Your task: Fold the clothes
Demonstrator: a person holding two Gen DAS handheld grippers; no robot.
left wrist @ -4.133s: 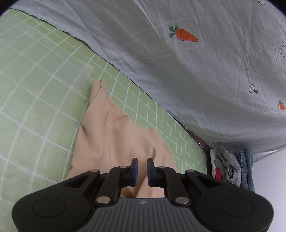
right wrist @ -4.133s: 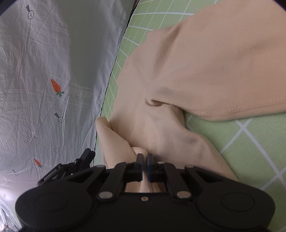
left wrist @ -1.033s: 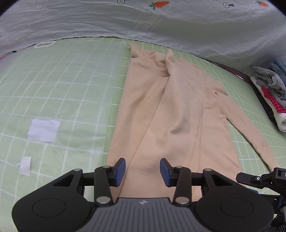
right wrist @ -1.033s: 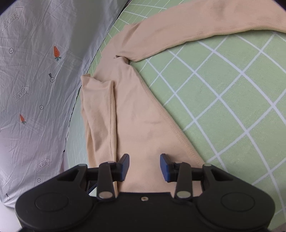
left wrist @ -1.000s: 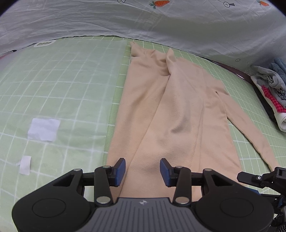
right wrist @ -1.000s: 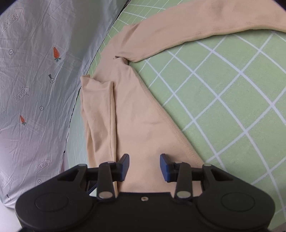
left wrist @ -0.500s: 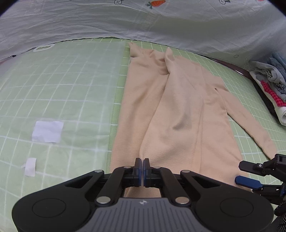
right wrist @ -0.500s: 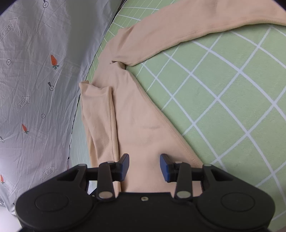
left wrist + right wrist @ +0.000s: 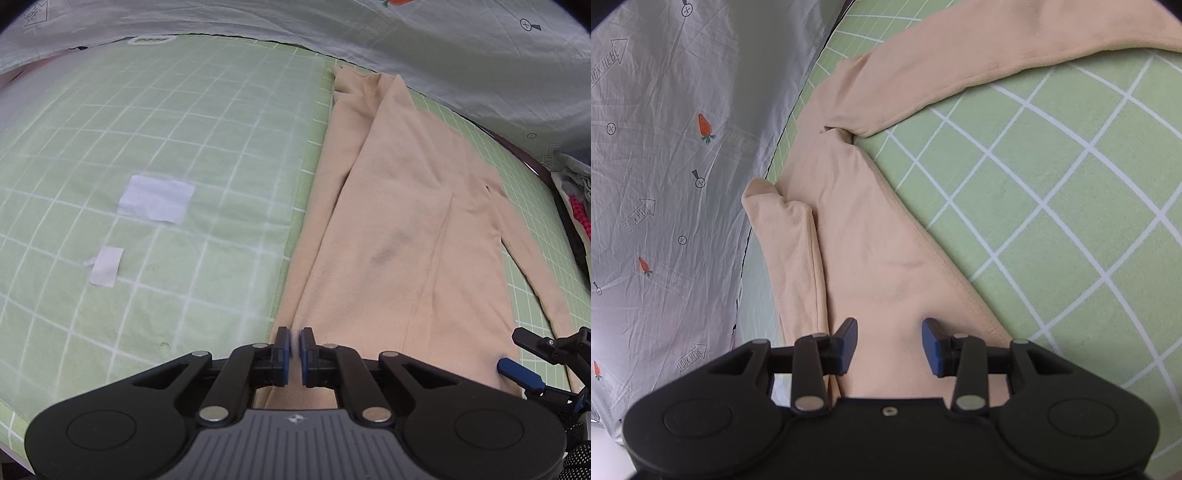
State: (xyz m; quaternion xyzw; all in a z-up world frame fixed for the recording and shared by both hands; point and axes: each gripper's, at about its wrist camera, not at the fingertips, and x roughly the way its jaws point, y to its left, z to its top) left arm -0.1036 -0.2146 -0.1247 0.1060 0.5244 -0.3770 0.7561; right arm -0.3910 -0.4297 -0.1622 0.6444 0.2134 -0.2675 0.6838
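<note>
Peach long-sleeve top, soft brushed knit w/ stitched hems, is lying flat & lengthwise on the green grid-lined mat covering the tabletop. One side is folded in over the body, making a long straight crease; the other sleeve is stretching out away from the body across the mat.

Left claw is sitting over the top's near hem, by its folded edge. Its blue pads are nearly together & easing apart; can't tell if fabric is pinched between them.

Right claw is hovering over the top's body w/ pads spread, nothing gripped.

Two white paper scraps, rectangular, are lying on the mat well apart from the top. Wrinkly grey sheet w/ carrot print is running along the mat's far edge, just beyond the top.
</note>
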